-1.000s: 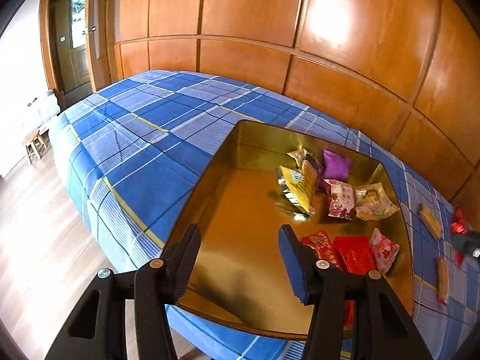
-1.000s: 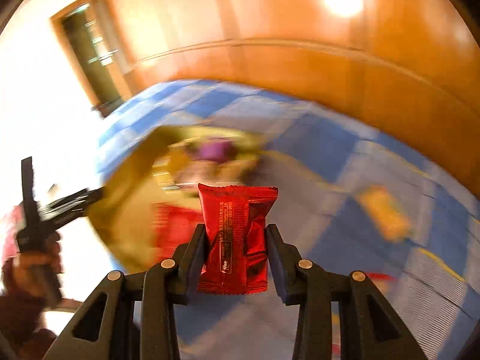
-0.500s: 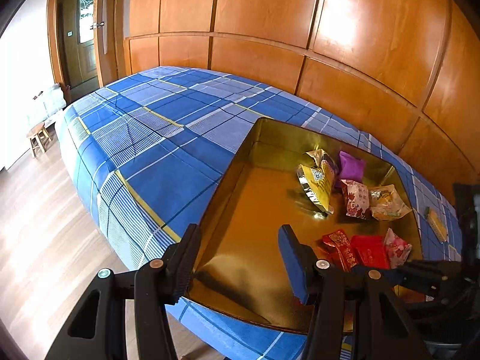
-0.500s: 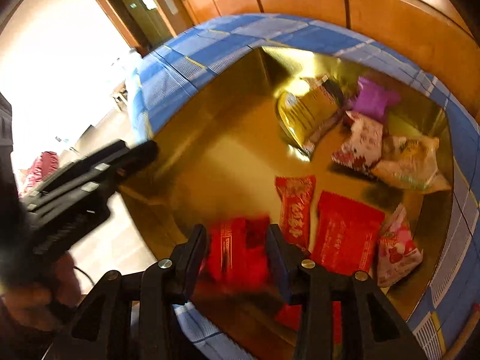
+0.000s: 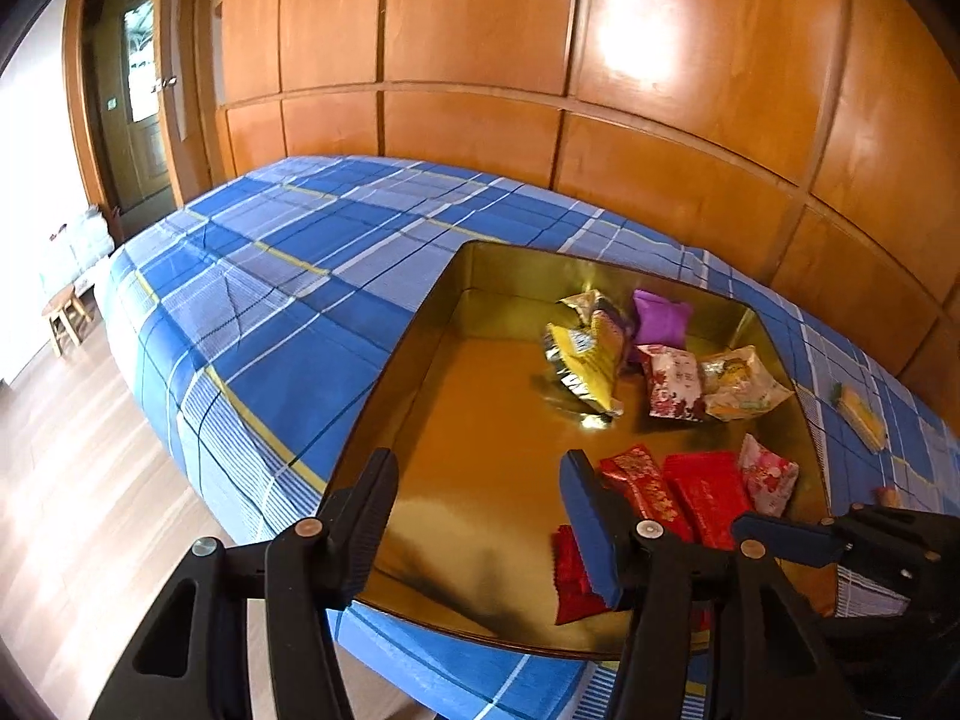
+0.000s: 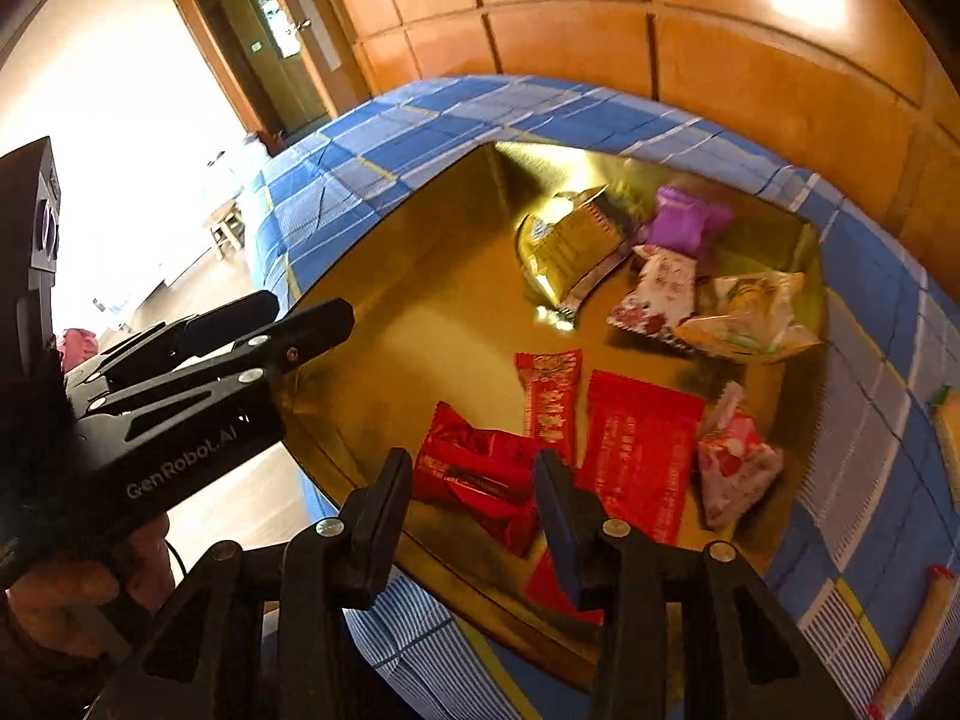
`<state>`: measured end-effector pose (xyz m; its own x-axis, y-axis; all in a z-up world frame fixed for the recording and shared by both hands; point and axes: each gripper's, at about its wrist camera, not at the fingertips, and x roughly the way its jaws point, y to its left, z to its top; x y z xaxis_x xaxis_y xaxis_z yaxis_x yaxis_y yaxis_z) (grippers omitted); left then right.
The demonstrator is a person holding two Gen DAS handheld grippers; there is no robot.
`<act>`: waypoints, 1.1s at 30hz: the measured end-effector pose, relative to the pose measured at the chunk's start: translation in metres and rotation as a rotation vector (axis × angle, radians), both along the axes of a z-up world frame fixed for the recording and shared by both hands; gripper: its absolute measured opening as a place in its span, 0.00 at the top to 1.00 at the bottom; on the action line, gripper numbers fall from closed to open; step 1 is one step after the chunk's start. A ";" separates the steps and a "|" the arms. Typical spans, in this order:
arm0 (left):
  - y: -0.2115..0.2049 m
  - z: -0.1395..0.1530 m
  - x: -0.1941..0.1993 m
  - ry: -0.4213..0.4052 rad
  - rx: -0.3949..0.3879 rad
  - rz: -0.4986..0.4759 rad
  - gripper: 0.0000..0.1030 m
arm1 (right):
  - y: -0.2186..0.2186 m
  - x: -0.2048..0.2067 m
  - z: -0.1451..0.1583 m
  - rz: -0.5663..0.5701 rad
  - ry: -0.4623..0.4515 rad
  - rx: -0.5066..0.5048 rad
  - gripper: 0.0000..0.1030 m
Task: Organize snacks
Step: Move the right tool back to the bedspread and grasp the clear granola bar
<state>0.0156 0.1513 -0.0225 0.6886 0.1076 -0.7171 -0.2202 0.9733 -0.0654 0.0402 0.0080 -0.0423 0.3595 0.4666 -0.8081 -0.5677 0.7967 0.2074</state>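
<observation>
Over the near edge of the gold tray [image 6: 384, 276], the right gripper [image 6: 474, 498] hung with its jaws spread and nothing between them. Just beyond its tips lay a crumpled red packet [image 6: 480, 474] on the tray floor, near corner, free of both fingers. Right of it sat a narrow red packet [image 6: 549, 396] and a flat red packet [image 6: 642, 450], then a pink floral packet [image 6: 732, 468] at the right wall. At the far side clustered a gold foil bag [image 6: 570, 240], a purple packet [image 6: 690, 222] and a cream bag [image 6: 750, 312]. The left gripper [image 5: 480, 516] hovered over the tray's near left rim, jaws wide, gripping nothing. On the blue plaid bedspread [image 5: 270, 288], right of the tray, a yellow bar [image 5: 861, 417] lay apart.
</observation>
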 end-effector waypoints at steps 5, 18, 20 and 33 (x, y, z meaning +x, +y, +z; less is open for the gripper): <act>-0.010 0.003 -0.003 -0.009 0.013 -0.028 0.43 | -0.018 -0.006 0.008 -0.049 -0.036 0.006 0.59; -0.037 0.008 -0.006 -0.011 0.041 -0.097 0.42 | -0.058 -0.011 0.020 -0.147 -0.087 0.025 0.59; -0.040 0.008 -0.006 -0.009 0.042 -0.105 0.42 | -0.066 -0.011 0.023 -0.158 -0.095 0.024 0.59; -0.057 0.008 -0.005 0.001 0.061 -0.153 0.41 | -0.117 -0.009 0.024 -0.261 -0.105 0.015 0.59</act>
